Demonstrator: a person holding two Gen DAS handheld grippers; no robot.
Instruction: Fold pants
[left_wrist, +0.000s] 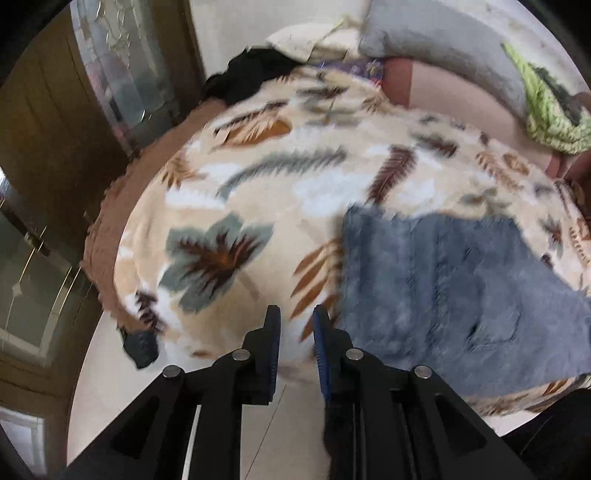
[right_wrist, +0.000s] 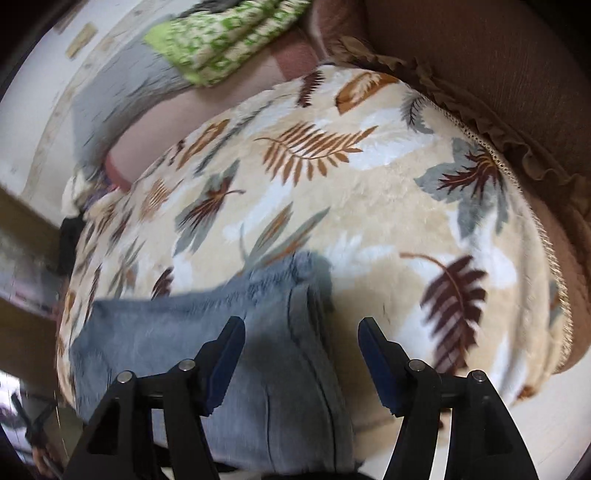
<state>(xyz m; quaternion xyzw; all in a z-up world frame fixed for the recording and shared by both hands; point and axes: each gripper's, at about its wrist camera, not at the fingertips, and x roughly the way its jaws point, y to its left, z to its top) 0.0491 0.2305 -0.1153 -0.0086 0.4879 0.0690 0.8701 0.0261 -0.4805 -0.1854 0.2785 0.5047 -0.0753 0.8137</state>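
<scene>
Blue-grey denim pants (left_wrist: 443, 288) lie flat on a cream blanket with a leaf print (left_wrist: 258, 192). In the left wrist view my left gripper (left_wrist: 296, 314) hovers just off the pants' left edge, over the blanket's near rim, its jaws a narrow gap apart with nothing between them. In the right wrist view the pants (right_wrist: 258, 350) stretch from lower left to the middle of the blanket (right_wrist: 332, 203). My right gripper (right_wrist: 301, 325) stands wide open above the pants' right end, with the left finger over denim and the right finger over blanket. Both views are motion-blurred.
A green patterned cloth (left_wrist: 546, 110) and a grey pillow (left_wrist: 443, 40) lie at the far side, a black garment (left_wrist: 251, 74) at the far left corner. A brown frilled bed edge (right_wrist: 517, 147) borders the blanket. A wooden door (left_wrist: 44, 129) and pale floor (left_wrist: 258, 424) lie beyond.
</scene>
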